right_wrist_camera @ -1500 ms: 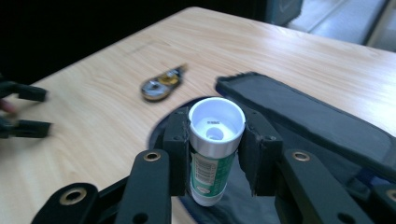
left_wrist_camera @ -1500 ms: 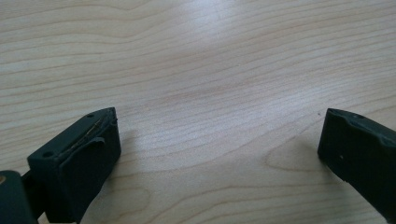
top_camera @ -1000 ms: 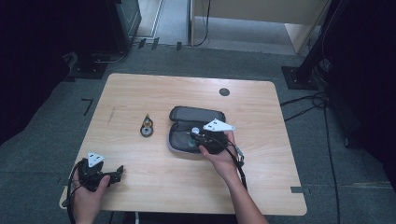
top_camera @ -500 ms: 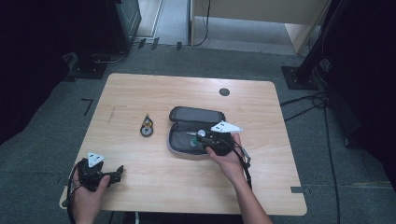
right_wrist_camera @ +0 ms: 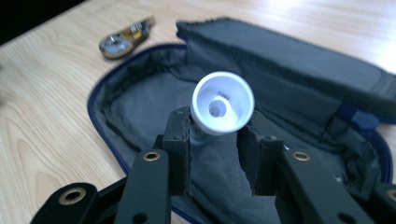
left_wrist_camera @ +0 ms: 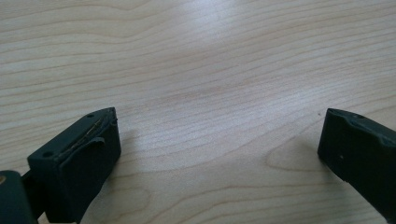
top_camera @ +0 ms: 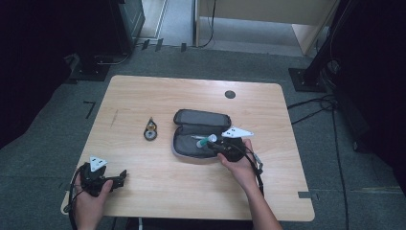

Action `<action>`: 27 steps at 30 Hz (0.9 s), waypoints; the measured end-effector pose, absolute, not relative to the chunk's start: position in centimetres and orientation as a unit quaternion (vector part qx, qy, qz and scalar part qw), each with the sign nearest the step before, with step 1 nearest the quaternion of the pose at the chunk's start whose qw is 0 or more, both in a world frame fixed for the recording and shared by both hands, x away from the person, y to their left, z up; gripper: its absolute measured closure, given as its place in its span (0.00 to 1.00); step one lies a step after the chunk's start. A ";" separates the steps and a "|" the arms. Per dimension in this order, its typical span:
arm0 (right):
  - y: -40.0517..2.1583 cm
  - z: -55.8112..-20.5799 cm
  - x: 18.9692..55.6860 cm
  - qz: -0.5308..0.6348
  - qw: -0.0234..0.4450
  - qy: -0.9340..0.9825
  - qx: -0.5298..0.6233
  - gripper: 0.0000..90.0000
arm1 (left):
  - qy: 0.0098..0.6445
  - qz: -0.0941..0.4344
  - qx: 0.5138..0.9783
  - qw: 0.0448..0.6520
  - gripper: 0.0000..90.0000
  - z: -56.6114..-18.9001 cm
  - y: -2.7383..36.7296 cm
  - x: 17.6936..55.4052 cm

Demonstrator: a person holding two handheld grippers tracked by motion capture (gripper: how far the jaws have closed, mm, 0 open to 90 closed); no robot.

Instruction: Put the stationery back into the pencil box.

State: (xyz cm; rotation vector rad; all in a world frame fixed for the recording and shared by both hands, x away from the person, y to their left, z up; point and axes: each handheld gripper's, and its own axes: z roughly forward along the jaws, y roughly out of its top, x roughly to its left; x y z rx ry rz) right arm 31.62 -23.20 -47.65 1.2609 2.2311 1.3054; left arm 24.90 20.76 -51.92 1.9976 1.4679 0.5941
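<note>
I have the right gripper (right_wrist_camera: 214, 154) closed on a pen-like marker (right_wrist_camera: 222, 109), its jaws pinching the barrel just behind the wide white end cap, so the grip sits low on the shaft and the cap stays free. From the gripper's own camera that cap faces straight back at me, which tells me the marker's long axis runs along the jaws, pointing away from them; in the high view it lies roughly level, its far end aimed leftward over the case. Just beyond the jaws lies the open pencil case (right_wrist_camera: 140, 100), flap folded back, lining bare, so I judge I am carrying the marker over its mouth to lay it in lengthwise. Past the case a small tape dispenser (right_wrist_camera: 125, 37) rests on the worktop (right_wrist_camera: 42, 121). My left gripper (left_wrist_camera: 219, 154) idles with jaws wide apart, holding nothing, parked near the worktop's front corner to keep clear.
</note>
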 end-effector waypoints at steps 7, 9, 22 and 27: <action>-23.6 -48.1 32.1 0.446 0.122 0.768 0.443 0.72 | 0.551 0.223 0.749 0.292 0.00 -51.9 20.8 24.9; -23.7 -48.1 32.2 0.446 0.122 0.768 0.442 0.71 | 0.551 0.223 0.749 0.292 0.00 -51.9 20.8 24.9; -25.0 -48.3 32.9 0.435 0.125 0.758 0.470 0.70 | 0.551 0.223 0.749 0.292 0.00 -51.9 20.8 24.9; -24.9 -48.6 33.4 0.422 0.137 0.758 0.477 0.70 | 0.551 0.223 0.749 0.292 0.00 -51.9 20.8 24.9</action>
